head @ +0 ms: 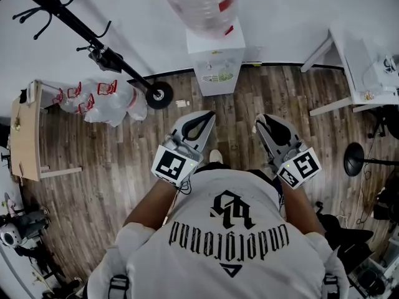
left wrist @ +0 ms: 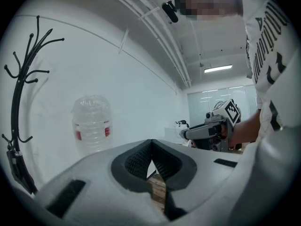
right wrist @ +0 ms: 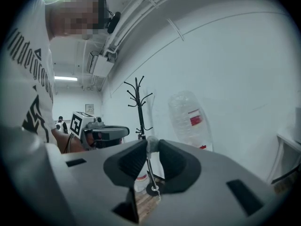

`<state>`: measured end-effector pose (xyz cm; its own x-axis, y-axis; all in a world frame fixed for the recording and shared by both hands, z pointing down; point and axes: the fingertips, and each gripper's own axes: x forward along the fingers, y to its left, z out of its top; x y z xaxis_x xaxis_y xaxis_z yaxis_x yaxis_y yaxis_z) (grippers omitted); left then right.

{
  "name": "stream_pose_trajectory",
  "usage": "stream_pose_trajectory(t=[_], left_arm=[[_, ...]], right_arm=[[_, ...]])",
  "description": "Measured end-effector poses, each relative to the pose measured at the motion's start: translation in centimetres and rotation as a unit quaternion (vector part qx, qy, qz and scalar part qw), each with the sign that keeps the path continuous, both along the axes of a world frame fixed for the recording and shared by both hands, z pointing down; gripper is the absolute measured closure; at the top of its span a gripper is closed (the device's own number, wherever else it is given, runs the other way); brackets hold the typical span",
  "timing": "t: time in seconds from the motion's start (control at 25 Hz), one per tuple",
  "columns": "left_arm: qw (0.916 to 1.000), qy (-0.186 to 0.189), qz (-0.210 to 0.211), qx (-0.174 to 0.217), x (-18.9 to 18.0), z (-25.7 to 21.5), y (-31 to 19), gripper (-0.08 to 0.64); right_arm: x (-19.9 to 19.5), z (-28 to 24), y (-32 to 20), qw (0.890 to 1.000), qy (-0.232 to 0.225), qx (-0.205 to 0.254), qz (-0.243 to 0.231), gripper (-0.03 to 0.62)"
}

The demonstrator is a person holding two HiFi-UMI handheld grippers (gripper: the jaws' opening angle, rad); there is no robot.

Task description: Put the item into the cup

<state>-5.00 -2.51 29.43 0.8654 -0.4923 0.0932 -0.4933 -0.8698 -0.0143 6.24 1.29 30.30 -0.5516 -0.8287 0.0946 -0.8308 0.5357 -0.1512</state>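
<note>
I hold both grippers level in front of my chest, above the wooden floor (head: pixel 249 98). My right gripper (right wrist: pixel 151 145) is shut on a small pale grey item (right wrist: pixel 152 141), pinched at the very tips of the jaws. In the head view the right gripper (head: pixel 259 124) is to the right, and the item is too small to make out there. My left gripper (left wrist: pixel 151 142) has its jaw tips touching and nothing between them. From above, the left gripper (head: pixel 210 114) sits to the left. No cup shows in any view.
A water dispenser (head: pixel 216 64) with a large clear bottle (head: pixel 201 5) stands against the wall ahead. A black coat rack (head: pixel 93 36) rises at the left, with bulging plastic bags (head: pixel 103 99) and a wooden desk (head: pixel 25 136) beside it. At the right is a white table (head: pixel 361 61).
</note>
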Motion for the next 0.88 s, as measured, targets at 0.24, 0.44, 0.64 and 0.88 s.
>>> stream_pose_trajectory(t=[0.24, 0.44, 0.64, 0.88], left_arm=[[0.9999, 0.003, -0.012, -0.007, -1.8, -0.1, -2.7, 0.554], [0.9993, 0.002, -0.03, -0.02, -2.7, 0.7, -4.9, 0.554], [0.998, -0.004, -0.053, -0.033, -3.1, 2.3, -6.8, 0.554], [0.9957, -0.011, -0.08, -0.045, -2.8, 4.5, -10.9, 0.554]], right_arm=[[-1.7, 0.2, -3.2, 1.0, 0.003, -0.005, -0.009, 0.503], [-2.1, 1.0, -6.0, 1.0, 0.003, -0.017, -0.023, 0.503], [-1.9, 2.6, -9.0, 0.999, 0.009, -0.03, -0.041, 0.503], [-0.8, 5.5, -14.5, 0.996, 0.018, -0.055, -0.066, 0.502]])
